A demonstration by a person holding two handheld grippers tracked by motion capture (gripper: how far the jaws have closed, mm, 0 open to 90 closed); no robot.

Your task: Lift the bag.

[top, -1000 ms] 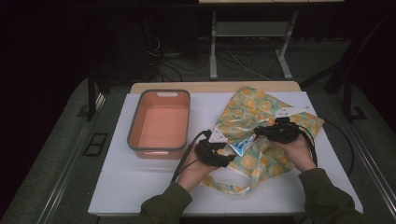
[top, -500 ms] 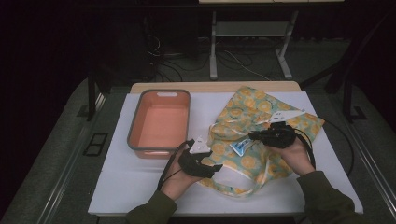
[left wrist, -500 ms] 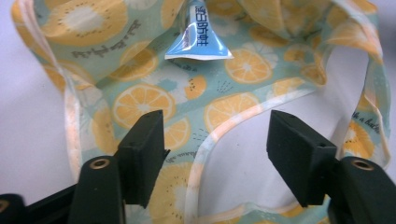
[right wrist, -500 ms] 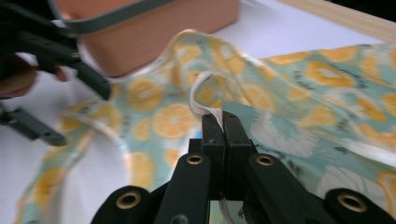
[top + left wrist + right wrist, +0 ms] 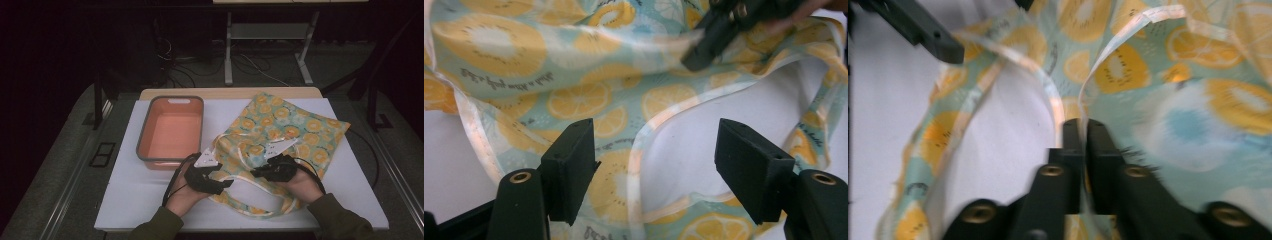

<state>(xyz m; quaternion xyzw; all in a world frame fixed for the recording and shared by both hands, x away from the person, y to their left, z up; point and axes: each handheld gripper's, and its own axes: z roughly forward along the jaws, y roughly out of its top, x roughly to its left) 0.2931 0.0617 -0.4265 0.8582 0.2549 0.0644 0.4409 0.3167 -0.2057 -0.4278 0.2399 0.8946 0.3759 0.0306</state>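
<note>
A tote bag point(image 5: 280, 125) printed with lemon slices lies on the white table point(image 5: 145, 200), its mouth and handles toward me. My left gripper point(image 5: 225, 184) hovers at the bag's near-left corner. Its jaws point(image 5: 654, 145) stand wide open over a handle strap point(image 5: 664, 112), touching nothing. My right gripper point(image 5: 256, 173) sits at the bag's mouth. Its jaws point(image 5: 1082, 125) have just been opening and show a thin slit, with the bag's rim point(image 5: 1088, 85) still lying in it. Each gripper view shows the other gripper at its top edge.
An empty orange basin point(image 5: 144, 131) with a grey rim stands left of the bag, close behind my left gripper. Bare white table runs along the front edge and at the far right. Dark floor, cables and a stand's legs lie beyond the table.
My right gripper has come toward me and a little left, and the bag's mouth has shifted with it. My left gripper moved left at first, then stayed put.
</note>
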